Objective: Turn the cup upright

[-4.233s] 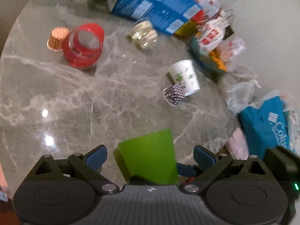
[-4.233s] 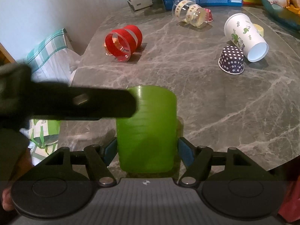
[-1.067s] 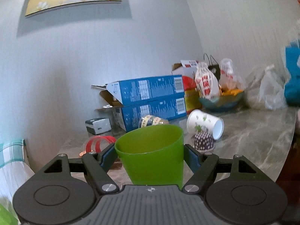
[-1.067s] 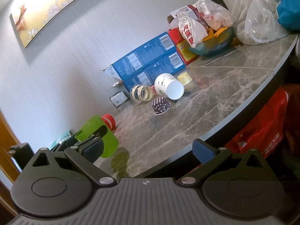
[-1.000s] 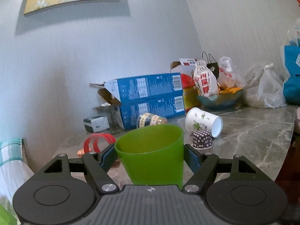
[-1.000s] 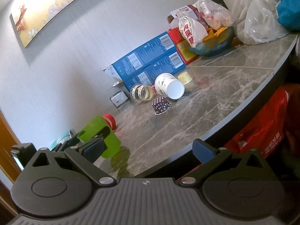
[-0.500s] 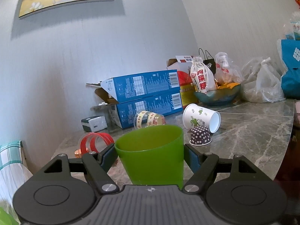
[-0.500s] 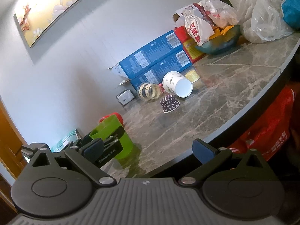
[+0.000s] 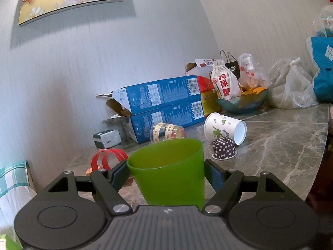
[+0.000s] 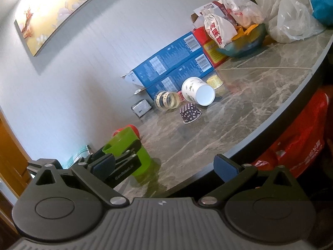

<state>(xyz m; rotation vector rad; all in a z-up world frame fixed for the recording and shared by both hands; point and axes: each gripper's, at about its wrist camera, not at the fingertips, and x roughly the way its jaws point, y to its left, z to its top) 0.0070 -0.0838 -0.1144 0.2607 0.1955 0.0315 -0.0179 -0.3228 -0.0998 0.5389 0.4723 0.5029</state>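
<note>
Grey marble table (image 9: 287, 137) carries the green cup (image 9: 168, 173), upright near its edge, mouth up. The left gripper (image 9: 166, 171) pinches the cup between both fingers. The right gripper (image 10: 164, 166) hangs spread wide off the table's edge, holding nothing.

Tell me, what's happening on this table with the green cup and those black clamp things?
A person is working two handheld grippers. The left gripper is shut on the green cup, which is upright with its mouth up and, in the right wrist view, seems to sit on the marble table near its edge. The right gripper is open, holds nothing and hangs off the table's edge. A white paper cup lies on its side farther back.
</note>
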